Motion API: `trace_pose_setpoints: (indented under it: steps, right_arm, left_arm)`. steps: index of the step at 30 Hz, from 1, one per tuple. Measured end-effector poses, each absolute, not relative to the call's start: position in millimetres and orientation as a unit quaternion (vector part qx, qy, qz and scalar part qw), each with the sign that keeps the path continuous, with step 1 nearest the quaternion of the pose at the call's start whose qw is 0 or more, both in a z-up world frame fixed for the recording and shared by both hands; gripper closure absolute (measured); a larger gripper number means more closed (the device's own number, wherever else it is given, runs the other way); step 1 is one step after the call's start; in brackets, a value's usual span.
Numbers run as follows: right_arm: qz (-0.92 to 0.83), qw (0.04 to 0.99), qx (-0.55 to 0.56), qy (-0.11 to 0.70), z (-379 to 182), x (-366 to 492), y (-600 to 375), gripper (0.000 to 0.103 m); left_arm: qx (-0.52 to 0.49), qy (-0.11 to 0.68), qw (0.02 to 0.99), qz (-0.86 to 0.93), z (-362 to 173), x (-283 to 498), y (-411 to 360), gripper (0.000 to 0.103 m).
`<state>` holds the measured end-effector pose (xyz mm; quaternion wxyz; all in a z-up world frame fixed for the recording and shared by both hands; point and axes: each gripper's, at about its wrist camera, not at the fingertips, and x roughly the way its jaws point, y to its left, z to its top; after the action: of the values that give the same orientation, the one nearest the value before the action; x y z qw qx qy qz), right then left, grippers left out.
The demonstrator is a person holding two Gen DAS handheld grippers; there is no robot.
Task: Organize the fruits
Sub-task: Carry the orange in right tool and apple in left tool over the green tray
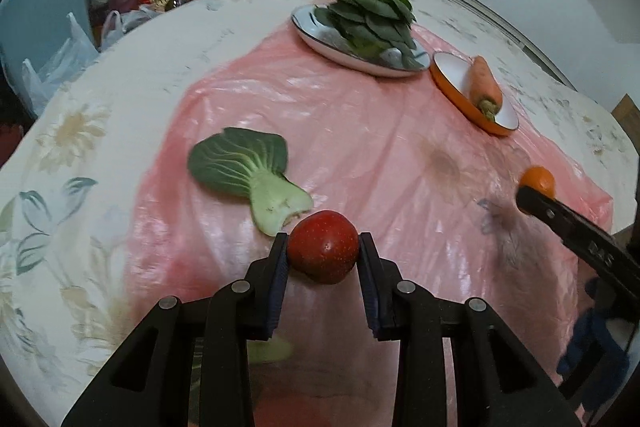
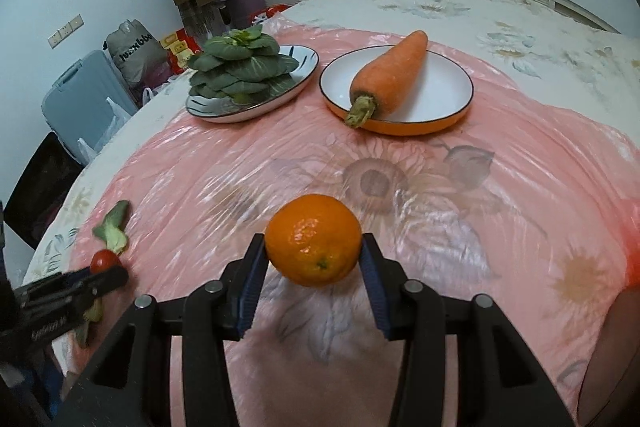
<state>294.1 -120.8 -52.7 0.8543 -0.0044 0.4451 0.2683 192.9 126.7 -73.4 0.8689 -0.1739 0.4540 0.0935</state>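
My left gripper (image 1: 323, 242) is shut on a red strawberry (image 1: 323, 247), held just above the pink plastic sheet (image 1: 360, 155). A loose bok choy leaf (image 1: 244, 173) lies flat just beyond it. My right gripper (image 2: 314, 247) is shut on an orange (image 2: 313, 245), lifted over the sheet. In the left wrist view the orange (image 1: 538, 179) shows at the right edge, in the right gripper's black fingers (image 1: 560, 217). In the right wrist view the strawberry (image 2: 103, 261) shows at the lower left, in the left gripper's fingers (image 2: 80, 285).
At the far side of the sheet stand a white plate (image 2: 294, 83) piled with bok choy leaves (image 2: 240, 67) and an orange-rimmed plate (image 2: 440, 87) with a carrot (image 2: 390, 75) on it. The floral tablecloth (image 1: 80, 131) surrounds the sheet. Bags and a suitcase stand beyond the table's left edge.
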Motion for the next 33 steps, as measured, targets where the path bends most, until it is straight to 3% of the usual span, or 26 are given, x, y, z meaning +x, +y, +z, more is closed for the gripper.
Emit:
trace_pose_setpoints:
  steps: [16, 24, 33]
  right_arm:
    - [0.264, 0.871, 0.012, 0.415, -35, 202, -161, 0.027]
    - [0.253, 0.888, 0.036, 0.382, -37, 134, -186, 0.027]
    - [0.204, 0.892, 0.054, 0.399, -20, 58, -221, 0.027]
  left_arm:
    - [-0.137, 0.400, 0.906, 0.036, -40, 149, 95, 0.074]
    - [-0.099, 0.371, 0.923, -0.004, -24, 91, 58, 0.074]
    - [-0.074, 0.377, 0.922, -0.051, -2, 38, 18, 0.074]
